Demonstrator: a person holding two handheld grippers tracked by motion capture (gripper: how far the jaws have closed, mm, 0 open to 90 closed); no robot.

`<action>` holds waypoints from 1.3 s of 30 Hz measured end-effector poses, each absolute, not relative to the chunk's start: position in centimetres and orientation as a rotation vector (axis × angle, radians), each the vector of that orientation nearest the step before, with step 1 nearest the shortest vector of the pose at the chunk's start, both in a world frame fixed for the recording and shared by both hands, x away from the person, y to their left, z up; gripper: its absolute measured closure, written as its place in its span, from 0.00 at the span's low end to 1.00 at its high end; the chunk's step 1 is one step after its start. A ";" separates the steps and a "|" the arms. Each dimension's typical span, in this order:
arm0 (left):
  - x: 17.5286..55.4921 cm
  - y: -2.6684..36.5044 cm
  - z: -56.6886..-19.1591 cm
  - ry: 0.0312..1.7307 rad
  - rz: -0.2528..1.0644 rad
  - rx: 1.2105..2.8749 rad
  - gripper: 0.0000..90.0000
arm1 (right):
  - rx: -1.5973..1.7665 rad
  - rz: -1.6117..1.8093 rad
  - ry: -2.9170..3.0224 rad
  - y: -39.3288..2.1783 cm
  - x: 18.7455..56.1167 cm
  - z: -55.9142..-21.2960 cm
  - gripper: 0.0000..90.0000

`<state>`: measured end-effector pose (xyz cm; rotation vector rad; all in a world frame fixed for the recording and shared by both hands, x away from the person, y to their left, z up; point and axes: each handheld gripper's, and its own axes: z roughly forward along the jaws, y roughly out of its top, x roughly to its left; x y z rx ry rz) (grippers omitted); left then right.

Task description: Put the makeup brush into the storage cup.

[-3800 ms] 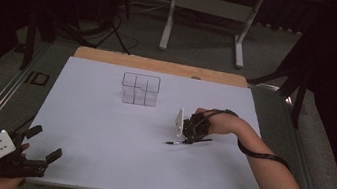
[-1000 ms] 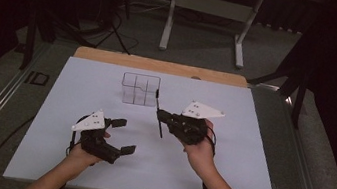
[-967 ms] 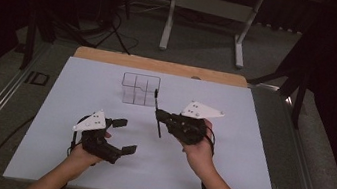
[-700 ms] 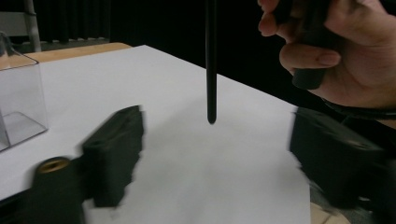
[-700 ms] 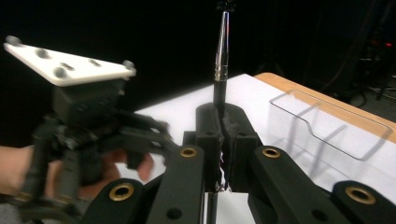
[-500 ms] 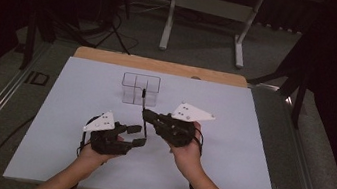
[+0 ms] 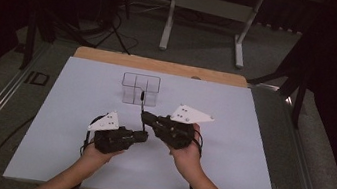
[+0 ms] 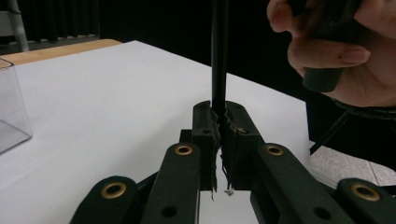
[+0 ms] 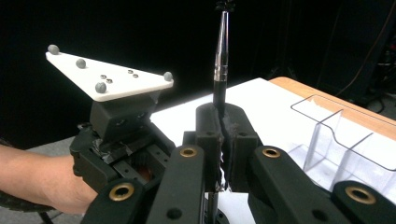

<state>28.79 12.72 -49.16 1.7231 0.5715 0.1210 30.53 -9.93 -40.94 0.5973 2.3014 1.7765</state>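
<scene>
A slim black pen (image 7: 142,101) stands nearly upright over the middle of the white board. My right gripper (image 7: 147,117) is shut on its lower shaft; in the right gripper view the pen (image 9: 221,46) rises from between the closed jaws of the right gripper (image 9: 220,112). My left gripper (image 7: 142,135) comes in from the left just below. Its jaws have just been closing, and in the left gripper view the left gripper (image 8: 219,109) pinches the pen (image 8: 218,56) between its pads. The two grippers sit tip to tip.
A clear plastic organiser (image 7: 140,89) with compartments stands behind the grippers, close behind the pen's tip; its clear wall (image 8: 11,107) shows at the left of the left gripper view. The white board (image 7: 53,107) lies on a wooden table (image 7: 160,66). A desk frame (image 7: 207,24) stands beyond.
My left gripper moved right, up to the right gripper, and its jaws went from wide open to closed on the pen. The right gripper shifted left with the upright pen.
</scene>
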 end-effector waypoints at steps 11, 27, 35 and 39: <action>28.8 13.0 -49.2 0.571 0.103 1.812 0.96 | 0.591 1.737 2.389 -10.6 30.9 -41.5 0.90; 29.1 13.3 -49.2 0.576 0.085 1.815 0.96 | 0.552 1.709 2.426 -10.1 30.8 -42.9 0.90; 29.1 13.3 -49.3 0.574 0.088 1.818 0.96 | 0.552 1.694 2.453 -10.0 30.9 -43.7 0.92; 29.2 13.3 -49.3 0.569 0.070 1.819 0.96 | 0.557 1.718 2.456 -10.2 30.9 -43.9 0.96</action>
